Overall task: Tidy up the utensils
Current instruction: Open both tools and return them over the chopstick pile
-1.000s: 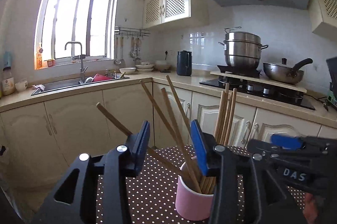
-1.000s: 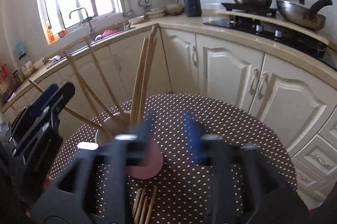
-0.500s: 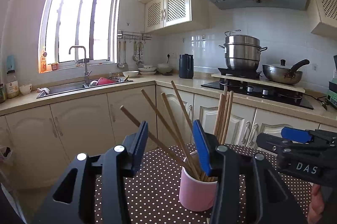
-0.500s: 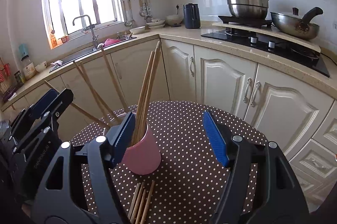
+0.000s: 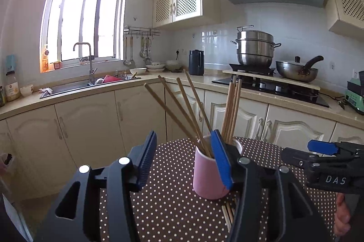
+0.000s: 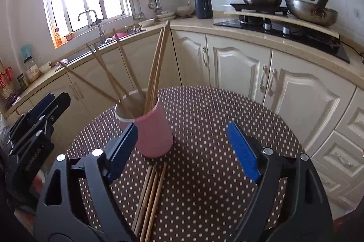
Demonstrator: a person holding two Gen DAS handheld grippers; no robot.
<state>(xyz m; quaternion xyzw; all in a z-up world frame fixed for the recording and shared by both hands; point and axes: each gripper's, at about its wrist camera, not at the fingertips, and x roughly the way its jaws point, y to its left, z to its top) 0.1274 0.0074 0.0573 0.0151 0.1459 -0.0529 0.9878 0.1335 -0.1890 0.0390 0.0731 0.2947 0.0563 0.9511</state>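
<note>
Right wrist view: on the dotted tabletop (image 6: 204, 128), the pink cup (image 6: 152, 130) of upright chopsticks (image 6: 157, 64) stands mid-table, loose chopsticks (image 6: 150, 192) toward the near edge, where the right tool (image 6: 185, 151), just widened and empty, could tip the cup.

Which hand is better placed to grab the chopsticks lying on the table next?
Probably right. The right gripper has open, empty jaws with the loose chopsticks just below; from the left wrist view they are mostly hidden behind the pink cup.
</note>
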